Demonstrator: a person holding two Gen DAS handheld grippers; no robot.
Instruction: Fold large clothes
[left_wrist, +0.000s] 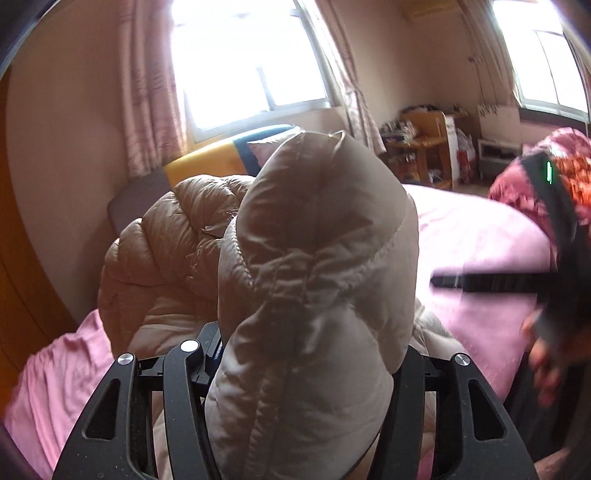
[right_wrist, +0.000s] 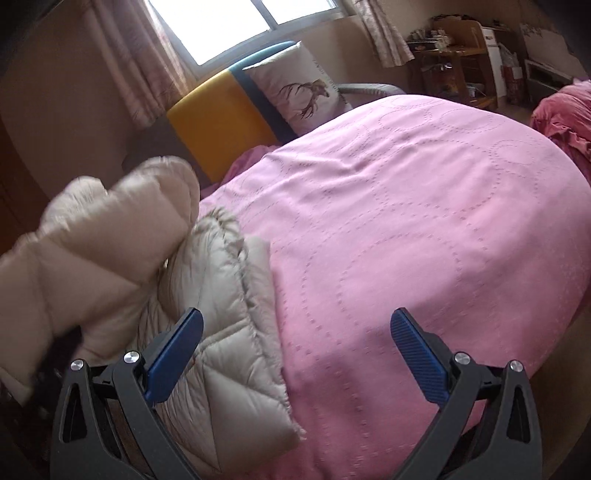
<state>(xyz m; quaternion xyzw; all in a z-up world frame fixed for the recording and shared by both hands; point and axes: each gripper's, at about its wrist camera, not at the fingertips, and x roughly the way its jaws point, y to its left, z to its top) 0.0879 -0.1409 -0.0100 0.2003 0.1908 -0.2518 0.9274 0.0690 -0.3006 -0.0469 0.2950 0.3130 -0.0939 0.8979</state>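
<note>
Left tongs (left_wrist: 306, 373) pinch puffy coat (left_wrist: 314, 258) | right tongs (right_wrist: 295, 354) spread (nothing inside) | coat at 9 o'clock, on bed (right_wrist: 406, 221)

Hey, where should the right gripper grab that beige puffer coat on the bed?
Probably the fur-trimmed edge of the coat, coming in from the bare pink bedspread side. That edge lies flat and exposed beside the open right gripper, thinner than the puffy bulk.
</note>
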